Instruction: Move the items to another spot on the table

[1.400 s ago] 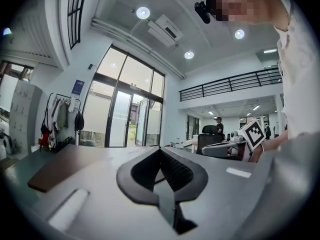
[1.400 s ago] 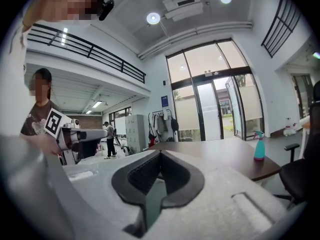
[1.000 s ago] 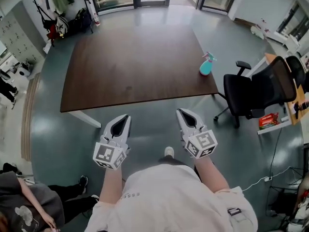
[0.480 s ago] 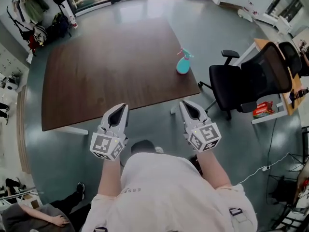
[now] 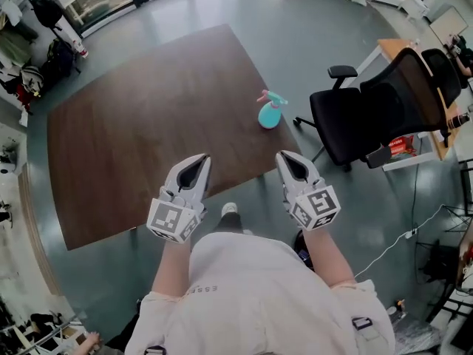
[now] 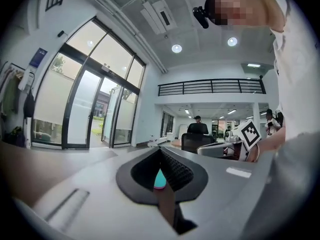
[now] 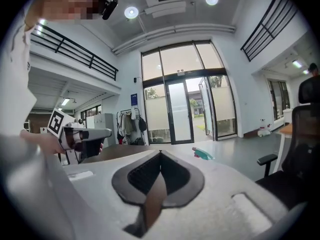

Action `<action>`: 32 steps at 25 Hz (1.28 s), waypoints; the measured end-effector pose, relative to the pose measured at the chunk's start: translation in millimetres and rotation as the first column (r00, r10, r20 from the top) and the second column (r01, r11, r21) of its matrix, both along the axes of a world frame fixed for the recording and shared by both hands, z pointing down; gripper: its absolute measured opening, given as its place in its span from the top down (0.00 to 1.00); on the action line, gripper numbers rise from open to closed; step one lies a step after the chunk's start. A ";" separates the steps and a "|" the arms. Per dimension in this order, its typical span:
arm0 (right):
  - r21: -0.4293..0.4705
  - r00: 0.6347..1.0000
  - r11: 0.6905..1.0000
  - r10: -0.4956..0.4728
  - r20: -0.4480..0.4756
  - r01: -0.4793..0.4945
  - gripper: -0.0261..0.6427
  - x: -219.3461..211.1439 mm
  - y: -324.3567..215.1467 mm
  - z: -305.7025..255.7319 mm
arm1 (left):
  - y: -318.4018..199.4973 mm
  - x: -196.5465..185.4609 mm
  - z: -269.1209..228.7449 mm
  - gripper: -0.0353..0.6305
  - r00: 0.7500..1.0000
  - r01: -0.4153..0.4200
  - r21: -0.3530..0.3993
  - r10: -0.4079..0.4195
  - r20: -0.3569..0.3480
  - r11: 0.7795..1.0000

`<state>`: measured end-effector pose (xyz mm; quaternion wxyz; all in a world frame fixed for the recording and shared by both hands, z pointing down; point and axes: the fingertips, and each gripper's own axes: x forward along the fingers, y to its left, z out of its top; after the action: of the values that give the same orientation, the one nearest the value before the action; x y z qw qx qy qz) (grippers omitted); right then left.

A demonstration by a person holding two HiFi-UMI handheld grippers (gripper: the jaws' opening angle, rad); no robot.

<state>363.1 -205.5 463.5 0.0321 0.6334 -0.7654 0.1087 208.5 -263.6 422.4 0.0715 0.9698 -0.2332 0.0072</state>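
A teal spray bottle (image 5: 267,112) with a pink trigger stands upright near the right edge of the dark brown table (image 5: 133,124). My left gripper (image 5: 199,159) is shut and holds nothing; its tips hang over the table's near edge. My right gripper (image 5: 284,157) is also shut and empty, just off the table's near right corner, short of the bottle. In the left gripper view the bottle (image 6: 159,180) shows as a teal patch behind the closed jaws. It lies right of the jaws in the right gripper view, where the bottle (image 7: 202,154) sits on the tabletop.
A black office chair (image 5: 369,117) stands right of the table, close to the bottle. Behind it is a wooden desk (image 5: 414,72) with clutter. Coats and bags (image 5: 33,46) hang at the far left by glass doors. A cable (image 5: 403,235) runs across the floor.
The person has stepped up to the table, so its near edge now lies under the grippers and the bottle is closer. Both grippers stayed shut and side by side.
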 end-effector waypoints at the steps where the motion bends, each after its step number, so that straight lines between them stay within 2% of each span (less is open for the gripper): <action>1: -0.005 1.000 1.000 0.012 -0.002 -0.012 0.98 4.6 -9.5 1.1 | -10.7 6.1 2.5 0.92 1.000 -0.016 -0.007 0.016 0.007 1.000; 4: -0.029 0.999 0.999 0.043 -0.007 -0.043 0.98 18.8 -34.4 8.0 | -35.8 22.2 15.8 0.92 0.998 -0.060 -0.038 0.061 0.020 0.998; 9: -0.042 0.999 0.998 0.037 -0.033 -0.038 0.88 45.5 -69.0 17.6 | -68.3 47.8 37.3 0.92 0.997 -0.061 -0.078 0.064 0.043 0.995; 11: -0.048 0.998 0.998 0.033 -0.045 -0.035 0.80 59.7 -81.8 23.1 | -76.4 58.0 41.4 0.92 0.997 -0.053 -0.091 0.058 0.054 0.994; 14: -0.057 0.997 0.998 0.008 -0.073 -0.012 0.64 81.7 -106.2 36.6 | -91.6 71.2 50.0 0.92 0.997 -0.013 -0.101 0.021 0.073 0.995; 18: -0.105 0.994 0.992 -0.075 -0.083 0.066 0.57 106.3 -131.2 60.8 | -103.1 88.8 59.9 0.92 0.994 0.075 -0.119 -0.065 0.085 0.990; 22: -0.153 0.978 0.971 -0.197 -0.067 0.185 0.56 118.6 -152.1 85.6 | -111.4 104.0 67.2 0.92 0.983 0.163 -0.144 -0.148 0.113 0.976; 27: -0.197 0.929 0.916 -0.366 -0.052 0.350 0.56 113.0 -162.8 114.7 | -111.3 110.4 84.5 0.92 0.964 0.252 -0.159 -0.233 0.130 0.955; 30: -0.195 0.904 0.889 -0.427 -0.022 0.415 0.56 108.7 -166.6 124.8 | -108.2 110.2 93.9 0.92 0.950 0.297 -0.171 -0.274 0.148 0.940; 31: -0.187 0.899 0.884 -0.438 -0.016 0.428 0.58 106.4 -169.1 124.9 | -108.2 107.9 96.9 0.92 0.946 0.312 -0.176 -0.288 0.151 0.933; 32: -0.174 0.893 0.881 -0.449 -0.017 0.440 0.68 104.1 -171.9 123.7 | -108.7 105.6 99.7 0.92 0.941 0.327 -0.182 -0.302 0.153 0.927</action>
<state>467.2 -377.4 587.2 0.1303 0.4391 -0.8773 0.1436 314.1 -372.3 522.1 0.1566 0.9049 -0.3878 0.0789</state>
